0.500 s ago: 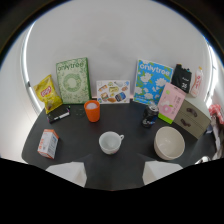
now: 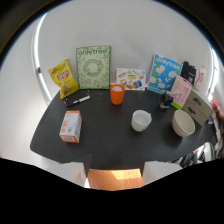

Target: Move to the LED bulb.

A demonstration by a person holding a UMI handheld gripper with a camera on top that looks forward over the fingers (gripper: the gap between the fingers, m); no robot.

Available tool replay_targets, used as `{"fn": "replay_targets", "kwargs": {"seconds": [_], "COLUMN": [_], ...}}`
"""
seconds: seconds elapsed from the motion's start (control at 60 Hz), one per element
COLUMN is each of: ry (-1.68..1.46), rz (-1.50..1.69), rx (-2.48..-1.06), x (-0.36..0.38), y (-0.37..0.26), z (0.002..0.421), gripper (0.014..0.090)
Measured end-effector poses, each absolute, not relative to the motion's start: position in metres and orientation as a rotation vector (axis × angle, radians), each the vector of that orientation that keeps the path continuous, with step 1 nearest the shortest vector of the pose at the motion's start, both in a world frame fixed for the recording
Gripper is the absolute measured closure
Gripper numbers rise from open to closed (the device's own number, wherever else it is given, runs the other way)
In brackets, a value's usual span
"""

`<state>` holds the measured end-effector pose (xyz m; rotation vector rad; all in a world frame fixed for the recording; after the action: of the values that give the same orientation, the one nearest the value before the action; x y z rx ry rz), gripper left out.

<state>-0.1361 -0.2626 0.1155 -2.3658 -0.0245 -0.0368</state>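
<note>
Viewing from the gripper camera, a dark round table (image 2: 110,145) fills the middle of the frame against a white backdrop.

Task item: the LED bulb box (image 2: 71,126), white and orange, lies on the table at centre left of the frame. It is well apart from the other items, ahead of the fingers and to the left of them.

Gripper (image 2: 115,171): the two pale fingers show at the bottom of the frame, spread wide. Nothing stands between them and nothing is held.

Other items on the table:
- Yellow chip bag (image 2: 61,77), upper left, leaning upright.
- Black flat object (image 2: 76,99), lying just below the chip bag.
- Green "onlytree" box (image 2: 93,67), upright, upper centre.
- Orange cup (image 2: 117,93), just right of the green box.
- White mug (image 2: 141,120), right of centre.
- Cream bowl (image 2: 183,123), right of the mug.
- Blue "onlytree" box (image 2: 165,73), upper right, tilted.
</note>
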Motion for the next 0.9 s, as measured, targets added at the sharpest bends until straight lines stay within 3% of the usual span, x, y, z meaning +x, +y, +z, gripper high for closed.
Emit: {"fn": "replay_targets", "kwargs": {"seconds": [0.167, 0.383, 0.617, 0.9], "ry": [-0.089, -0.085, -0.052, -0.075], "rz": [0.019, 0.069, 0.036, -0.013], "rx": [-2.384, -2.350, -2.345, -2.373], "x": [-0.216, -0.293, -0.314, -0.303], "y": [-0.260, -0.210, -0.165, -0.159], "z": [0.103, 0.102, 0.083, 0.060], "gripper": [0.0189, 0.0187, 0.0191, 0.0191]}}
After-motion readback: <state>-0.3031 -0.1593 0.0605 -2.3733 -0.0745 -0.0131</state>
